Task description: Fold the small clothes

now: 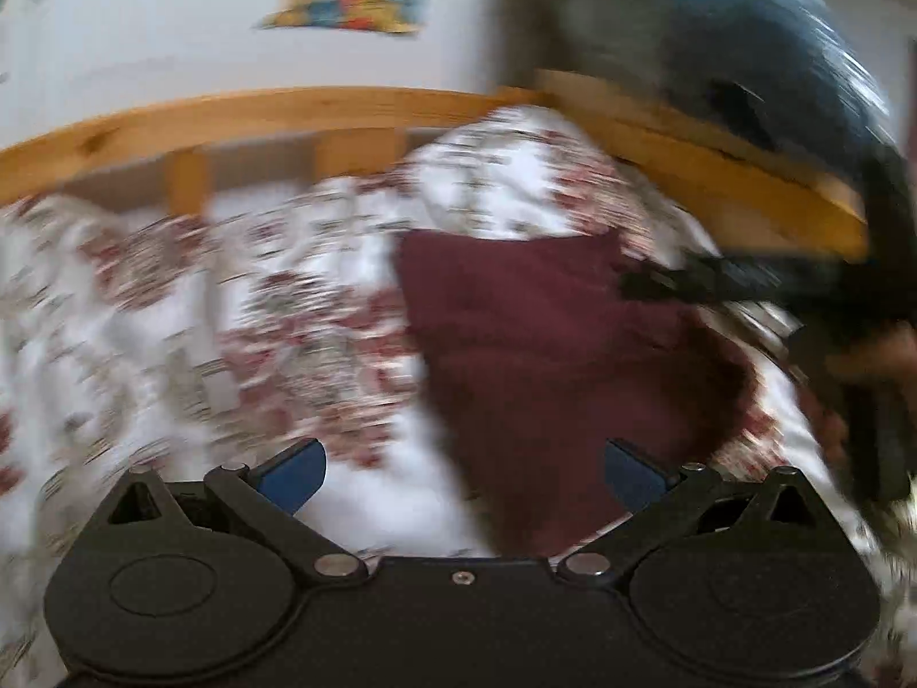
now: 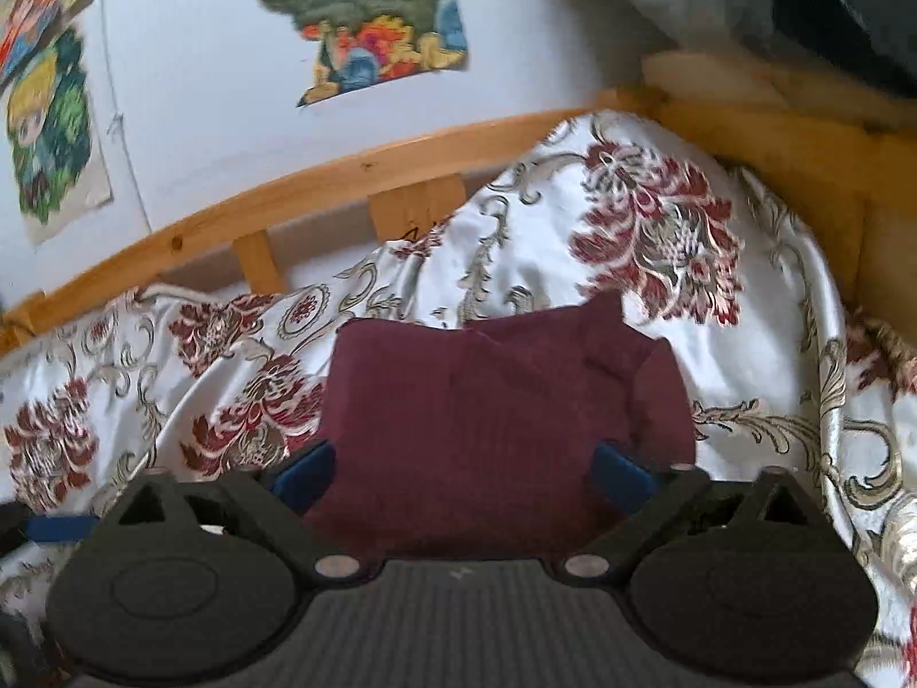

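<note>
A small dark maroon ribbed garment (image 2: 493, 407) lies folded on the floral bedspread (image 2: 573, 229). My right gripper (image 2: 464, 476) is open, jaws wide, right over the garment's near edge, nothing held. In the blurred left wrist view the same garment (image 1: 550, 355) lies ahead and to the right. My left gripper (image 1: 464, 476) is open and empty, its right blue finger (image 1: 633, 479) over the garment's near edge, its left finger (image 1: 295, 473) over the bedspread (image 1: 172, 315). The right gripper shows as a dark shape (image 1: 716, 281) at the garment's far right.
A wooden bed rail (image 2: 286, 195) runs behind the bedspread, with a wooden corner post (image 2: 802, 143) at right. Colourful pictures (image 2: 372, 17) hang on the white wall. A dark blue-grey object (image 1: 745, 57) sits above the rail at upper right.
</note>
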A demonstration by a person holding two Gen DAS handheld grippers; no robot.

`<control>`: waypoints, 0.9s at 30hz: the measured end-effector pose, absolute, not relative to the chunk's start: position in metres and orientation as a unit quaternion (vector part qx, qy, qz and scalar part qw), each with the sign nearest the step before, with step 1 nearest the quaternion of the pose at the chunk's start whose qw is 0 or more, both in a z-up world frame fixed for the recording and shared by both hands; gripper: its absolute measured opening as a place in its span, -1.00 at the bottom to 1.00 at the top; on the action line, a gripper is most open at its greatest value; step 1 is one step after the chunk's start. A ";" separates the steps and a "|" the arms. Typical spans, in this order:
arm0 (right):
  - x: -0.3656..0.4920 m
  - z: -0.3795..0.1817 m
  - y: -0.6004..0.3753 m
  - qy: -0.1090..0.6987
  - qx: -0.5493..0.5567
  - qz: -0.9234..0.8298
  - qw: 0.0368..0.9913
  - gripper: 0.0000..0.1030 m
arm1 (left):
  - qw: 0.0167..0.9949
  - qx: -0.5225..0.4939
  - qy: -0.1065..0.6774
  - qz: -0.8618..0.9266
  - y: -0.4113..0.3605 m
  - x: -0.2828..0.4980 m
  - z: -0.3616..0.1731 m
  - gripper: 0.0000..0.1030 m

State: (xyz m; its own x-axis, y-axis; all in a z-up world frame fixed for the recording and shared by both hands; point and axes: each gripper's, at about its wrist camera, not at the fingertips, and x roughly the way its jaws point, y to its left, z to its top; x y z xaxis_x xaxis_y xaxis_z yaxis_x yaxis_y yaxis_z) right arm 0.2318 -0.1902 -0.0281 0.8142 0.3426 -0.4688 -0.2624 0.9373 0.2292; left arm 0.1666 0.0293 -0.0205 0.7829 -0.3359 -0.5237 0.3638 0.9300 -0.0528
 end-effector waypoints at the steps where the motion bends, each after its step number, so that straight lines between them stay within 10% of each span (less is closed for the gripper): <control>1: 0.238 -0.029 -0.195 0.261 0.078 0.165 0.948 0.77 | 0.943 0.044 0.263 -0.200 0.017 0.166 -0.024 0.99; 13: 0.312 -0.051 -0.203 0.294 0.060 0.188 0.935 0.46 | 0.917 0.176 0.241 -0.264 -0.063 0.173 -0.060 0.61; 17: 0.312 -0.054 -0.203 0.292 0.055 0.174 0.939 -0.71 | 0.920 0.172 0.239 -0.258 -0.065 0.178 -0.063 0.02; 21: 0.300 -0.044 -0.208 0.267 0.067 0.174 0.946 -0.79 | 0.928 0.108 0.240 -0.265 -0.054 0.186 -0.054 -0.46; 27: 0.275 -0.005 -0.218 0.217 0.047 0.135 0.966 -0.80 | 0.926 0.075 0.242 -0.280 -0.060 0.188 -0.048 -0.56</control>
